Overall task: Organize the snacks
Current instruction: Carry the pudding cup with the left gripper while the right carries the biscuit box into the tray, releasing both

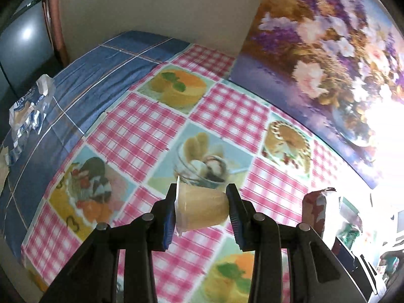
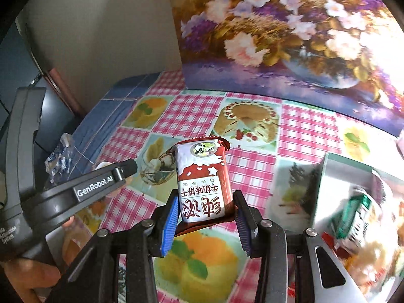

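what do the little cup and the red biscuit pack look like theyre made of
Cup: looks like thin translucent plastic, smooth; pale filling shows through, flat lid rim.
Biscuit pack: glossy printed film or foil, likely; it shines and has a crimped zigzag end.

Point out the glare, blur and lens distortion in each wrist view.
Left wrist view: white glare burns out the right edge beside the flower picture; the tablecloth bulges from fisheye bending; the pudding cup is sharp. Right wrist view: the box and green packet at right are smeared; the biscuit packet is crisp.
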Motion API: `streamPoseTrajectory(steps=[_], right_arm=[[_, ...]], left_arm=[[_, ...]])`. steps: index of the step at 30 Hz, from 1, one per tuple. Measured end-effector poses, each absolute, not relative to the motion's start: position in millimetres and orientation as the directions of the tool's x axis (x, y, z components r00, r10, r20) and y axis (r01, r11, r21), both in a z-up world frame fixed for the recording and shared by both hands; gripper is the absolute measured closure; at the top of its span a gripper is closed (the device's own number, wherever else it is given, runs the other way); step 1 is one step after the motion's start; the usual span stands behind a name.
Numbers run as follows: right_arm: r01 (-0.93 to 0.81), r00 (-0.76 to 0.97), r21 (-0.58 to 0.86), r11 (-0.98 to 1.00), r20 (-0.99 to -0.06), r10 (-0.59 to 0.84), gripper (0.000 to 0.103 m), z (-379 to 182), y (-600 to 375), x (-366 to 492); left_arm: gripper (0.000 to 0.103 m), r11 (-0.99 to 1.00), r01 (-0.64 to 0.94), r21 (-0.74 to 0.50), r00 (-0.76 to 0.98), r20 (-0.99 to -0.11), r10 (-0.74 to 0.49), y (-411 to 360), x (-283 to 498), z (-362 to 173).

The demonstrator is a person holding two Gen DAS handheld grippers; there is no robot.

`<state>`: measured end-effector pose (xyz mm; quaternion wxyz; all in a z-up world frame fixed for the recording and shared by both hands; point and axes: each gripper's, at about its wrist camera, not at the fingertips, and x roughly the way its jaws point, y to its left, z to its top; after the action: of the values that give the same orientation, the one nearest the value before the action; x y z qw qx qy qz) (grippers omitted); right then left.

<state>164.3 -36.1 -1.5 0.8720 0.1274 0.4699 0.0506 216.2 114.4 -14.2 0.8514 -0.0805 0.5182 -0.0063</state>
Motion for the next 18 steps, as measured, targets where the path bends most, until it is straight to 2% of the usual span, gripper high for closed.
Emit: streamPoseTrajectory(steps=[8, 18], right_arm=[[0.098, 0.607, 0.304, 0.948, -0.772, 0.186, 0.059, 22.3, -58.2, 127.5], [0.163, 0.640, 0.339, 0.927, -0.751, 0.162, 0.059, 33.2, -83.6, 87.3]], left_arm=[[0.064, 0.988, -0.046, -0.150, 0.502, -0.858, -0.106, 89.5, 185.0, 24.0], [0.064, 0.988, -0.006, -0.153, 0.525, -0.841, -0.127, 53.5, 151.3, 46.5]])
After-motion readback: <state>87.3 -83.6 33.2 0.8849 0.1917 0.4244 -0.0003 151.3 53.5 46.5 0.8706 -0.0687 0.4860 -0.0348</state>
